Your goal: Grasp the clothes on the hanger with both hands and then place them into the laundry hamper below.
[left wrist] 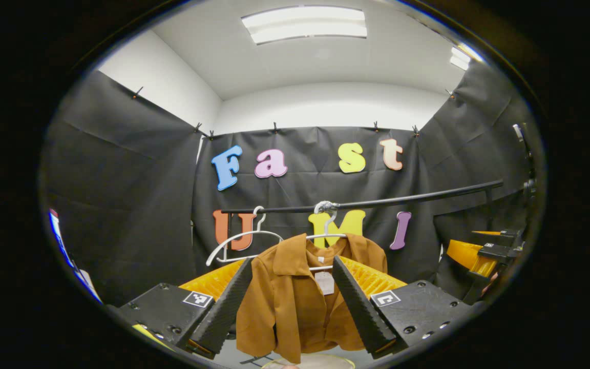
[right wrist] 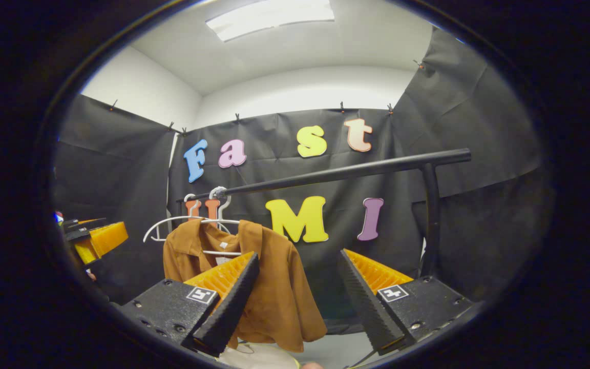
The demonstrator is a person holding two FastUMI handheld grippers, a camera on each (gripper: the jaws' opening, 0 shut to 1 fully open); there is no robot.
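A brown collared shirt [left wrist: 295, 292] hangs on a white hanger [left wrist: 325, 237] from a black rail [left wrist: 377, 201], front open, a pale tag at its neck. Below its hem shows the pale rim of the hamper [left wrist: 315, 363].

shirt [left wrist: 295, 297]: plain rust-brown, small white tag at collar, centre of frame | hanger [left wrist: 244, 241]: white, left of centre | rail [left wrist: 377, 201]: black, across the middle | booth wall [left wrist: 121, 205]: black cloth | ceiling [left wrist: 325, 66]: white, top | hamper rim [left wrist: 310, 362]: pale cream, bottom edge
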